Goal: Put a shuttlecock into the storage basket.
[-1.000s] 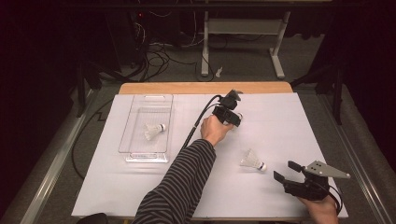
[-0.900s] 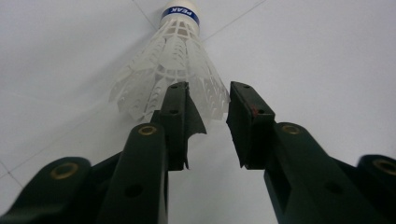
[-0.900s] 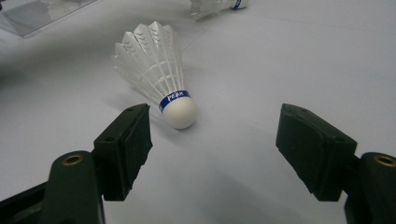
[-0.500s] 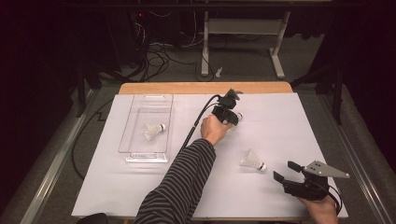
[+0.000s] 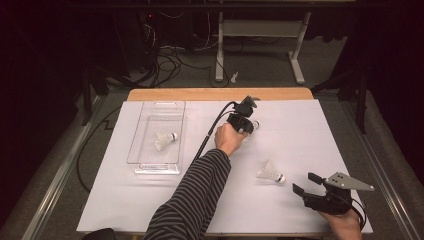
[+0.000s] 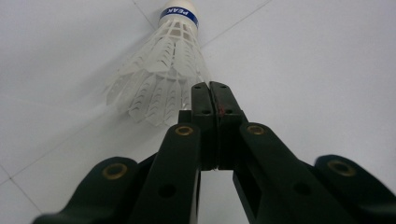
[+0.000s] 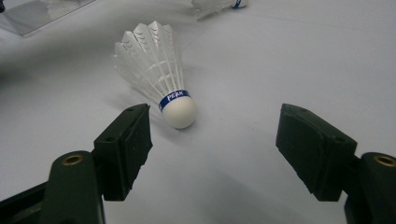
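Three white shuttlecocks with blue bands are here. Far on the white sheet, my left gripper (image 5: 251, 121) reaches one shuttlecock (image 5: 255, 124). Its jaws have just been closing; in the left gripper view the left gripper (image 6: 215, 88) has its pads pressed together, with the rim of the shuttlecock's (image 6: 163, 70) feather skirt at the seam. My right gripper (image 5: 306, 184) rests near the front right, open. In the right gripper view the right gripper (image 7: 215, 121) faces a second shuttlecock (image 7: 154, 65) lying just beyond the jaws, untouched. That second shuttlecock (image 5: 269, 171) lies to its left.
A clear plastic tray (image 5: 150, 167) stands at the left with the third shuttlecock (image 5: 165, 140) inside. A white sheet (image 5: 310, 130) covers the wooden table. Cables and a desk frame (image 5: 260, 30) lie on the floor beyond the far edge.
The left gripper's jaws have drawn together at the far shuttlecock. Both hands have stayed where they were, and the other shuttlecocks have not moved.
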The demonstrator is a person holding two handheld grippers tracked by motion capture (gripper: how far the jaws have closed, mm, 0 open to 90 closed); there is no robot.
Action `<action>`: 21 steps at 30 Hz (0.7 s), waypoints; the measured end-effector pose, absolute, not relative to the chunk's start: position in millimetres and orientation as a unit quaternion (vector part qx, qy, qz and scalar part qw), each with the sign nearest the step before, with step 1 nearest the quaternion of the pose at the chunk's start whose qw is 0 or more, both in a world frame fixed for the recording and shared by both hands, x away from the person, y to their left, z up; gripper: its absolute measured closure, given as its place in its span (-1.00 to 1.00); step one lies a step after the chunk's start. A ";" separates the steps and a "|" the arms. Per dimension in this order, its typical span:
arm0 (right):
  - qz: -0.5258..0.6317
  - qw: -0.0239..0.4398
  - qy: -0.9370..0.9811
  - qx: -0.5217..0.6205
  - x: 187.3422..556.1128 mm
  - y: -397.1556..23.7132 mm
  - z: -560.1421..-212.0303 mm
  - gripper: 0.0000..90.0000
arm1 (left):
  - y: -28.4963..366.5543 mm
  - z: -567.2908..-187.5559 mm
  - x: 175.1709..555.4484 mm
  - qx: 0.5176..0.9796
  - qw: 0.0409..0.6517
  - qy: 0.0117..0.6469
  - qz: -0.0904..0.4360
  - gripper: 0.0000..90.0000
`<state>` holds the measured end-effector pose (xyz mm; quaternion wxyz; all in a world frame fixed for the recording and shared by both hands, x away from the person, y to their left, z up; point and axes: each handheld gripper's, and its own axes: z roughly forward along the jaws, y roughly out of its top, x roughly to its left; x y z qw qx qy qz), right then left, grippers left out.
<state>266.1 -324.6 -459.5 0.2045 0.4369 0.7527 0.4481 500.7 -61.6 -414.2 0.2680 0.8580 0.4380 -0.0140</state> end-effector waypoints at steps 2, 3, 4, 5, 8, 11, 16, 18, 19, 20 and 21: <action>0.448 0.204 0.753 0.437 266.1 -324.5 -459.5 -0.40 | -61.1 -413.1 500.4 0.858 0.267 0.438 -0.014 0.99; 0.448 0.205 0.753 0.437 266.1 -324.4 -459.5 -0.40 | -60.8 -412.3 500.2 0.858 0.268 0.438 -0.013 0.99; 0.448 0.205 0.753 0.437 266.1 -324.4 -459.5 -0.40 | -60.3 -411.7 500.2 0.858 0.268 0.437 -0.012 0.99; 0.448 0.205 0.753 0.437 266.1 -324.4 -459.5 -0.40 | -59.6 -411.2 500.2 0.859 0.268 0.436 -0.011 0.99; 0.448 0.205 0.753 0.437 266.0 -324.5 -459.4 -0.40 | -58.5 -409.8 499.6 0.860 0.268 0.434 -0.011 0.99; 0.447 0.206 0.753 0.437 265.9 -324.7 -459.4 -0.40 | -58.0 -407.1 498.0 0.861 0.271 0.430 -0.010 1.00; 0.447 0.206 0.753 0.437 265.8 -324.5 -459.4 -0.40 | -57.6 -403.6 495.3 0.864 0.272 0.423 -0.008 0.99; 0.447 0.206 0.753 0.437 265.8 -324.4 -459.4 -0.40 | -56.8 -402.7 494.7 0.864 0.273 0.422 -0.008 0.99; 0.447 0.206 0.753 0.437 265.8 -324.5 -459.4 -0.40 | -56.4 -402.2 494.4 0.865 0.273 0.421 -0.008 1.00; 0.447 0.206 0.752 0.437 265.8 -324.5 -459.4 -0.40 | -55.9 -401.4 494.1 0.866 0.272 0.420 -0.008 0.99; 0.447 0.207 0.753 0.437 265.7 -324.6 -459.4 -0.40 | -55.7 -400.8 493.5 0.866 0.272 0.419 -0.009 0.99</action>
